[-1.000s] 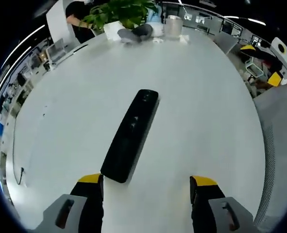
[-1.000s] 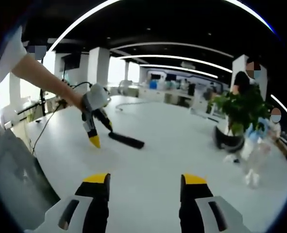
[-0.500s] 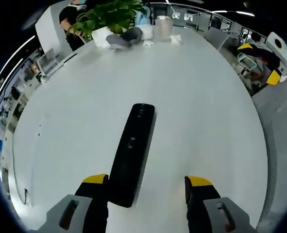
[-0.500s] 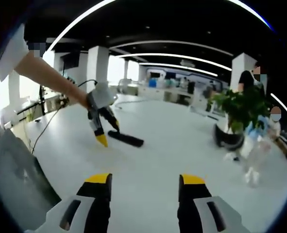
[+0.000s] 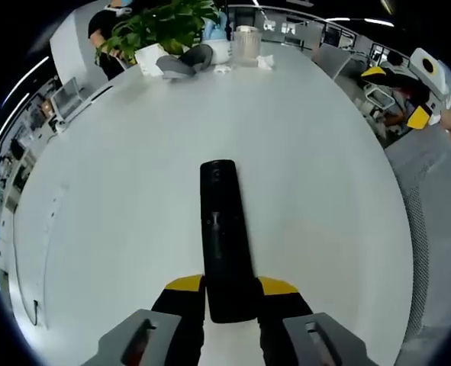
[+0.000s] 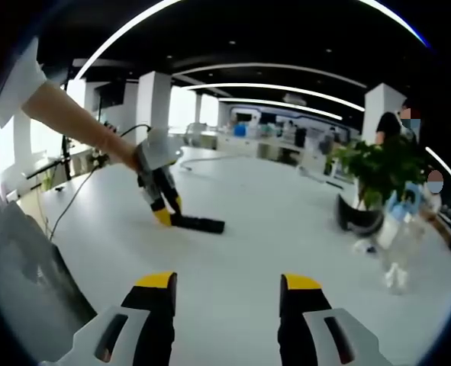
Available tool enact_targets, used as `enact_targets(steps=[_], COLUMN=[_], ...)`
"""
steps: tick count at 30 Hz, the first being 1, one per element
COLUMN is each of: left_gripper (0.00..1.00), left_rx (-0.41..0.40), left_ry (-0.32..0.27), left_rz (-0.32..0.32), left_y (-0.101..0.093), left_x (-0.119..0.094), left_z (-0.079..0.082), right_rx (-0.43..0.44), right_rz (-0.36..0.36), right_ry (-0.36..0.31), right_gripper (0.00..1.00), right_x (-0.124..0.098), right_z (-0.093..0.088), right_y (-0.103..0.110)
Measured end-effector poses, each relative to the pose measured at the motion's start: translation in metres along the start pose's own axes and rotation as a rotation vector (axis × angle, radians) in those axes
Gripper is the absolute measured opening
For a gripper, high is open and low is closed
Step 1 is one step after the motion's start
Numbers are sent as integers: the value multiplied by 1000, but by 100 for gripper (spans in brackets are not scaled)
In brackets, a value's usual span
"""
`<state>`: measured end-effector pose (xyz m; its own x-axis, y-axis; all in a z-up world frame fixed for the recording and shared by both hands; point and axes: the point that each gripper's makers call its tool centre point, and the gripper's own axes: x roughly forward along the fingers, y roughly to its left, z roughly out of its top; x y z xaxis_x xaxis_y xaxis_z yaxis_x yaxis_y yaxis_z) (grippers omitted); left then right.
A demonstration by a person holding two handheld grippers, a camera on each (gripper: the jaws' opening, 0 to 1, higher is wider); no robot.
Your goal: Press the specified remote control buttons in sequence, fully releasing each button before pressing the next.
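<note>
Left gripper view: the left gripper (image 5: 231, 288) now has its yellow-tipped jaws closed in against both long sides of the long black plastic remote control (image 5: 223, 235), clamping its near end; half a second ago the same jaws stood wide, the remote lying loose just inside the left one. The remote lies flat on the white round table (image 5: 118, 198) and runs straight away from the jaws, where earlier it lay at a slant; its buttons are too faint to tell apart. Judgement: the remote is now steadied, so the pressing can start; no button looks pressed yet. Beyond the remote's far end, at the table's far edge, stand the leafy green potted plant (image 5: 164, 23) and a clear plastic jar (image 5: 245, 43), well apart from the remote. Right gripper view: the right gripper (image 6: 225, 284) hangs above the table with jaws wide apart and nothing between them, much as it did a second ago, well short of the remote (image 6: 198, 223). From here the left gripper (image 6: 164, 213) sits tip-down at the remote's end, where earlier it hovered just above. Judgement: the pressing falls to the free right gripper, which must first close the gap to the remote.
</note>
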<state>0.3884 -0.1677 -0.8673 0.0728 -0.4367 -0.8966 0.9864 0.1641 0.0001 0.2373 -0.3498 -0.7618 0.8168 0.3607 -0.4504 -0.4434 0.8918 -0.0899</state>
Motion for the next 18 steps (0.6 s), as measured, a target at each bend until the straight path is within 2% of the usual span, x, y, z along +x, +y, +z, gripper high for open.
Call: enact_targets(steps=[6, 18], left_gripper=[24, 24], left_rx=[79, 126], left_ry=[40, 97], left_rz=[-30, -50], left_y=[-7, -24], left_x=[0, -2], left_z=[-1, -3], right_rx=[2, -5], right_rz=[2, 9], right_ry=[0, 0], right_gripper=[52, 51], right_x=[1, 1], right_z=[1, 2], right_y=[-1, -1])
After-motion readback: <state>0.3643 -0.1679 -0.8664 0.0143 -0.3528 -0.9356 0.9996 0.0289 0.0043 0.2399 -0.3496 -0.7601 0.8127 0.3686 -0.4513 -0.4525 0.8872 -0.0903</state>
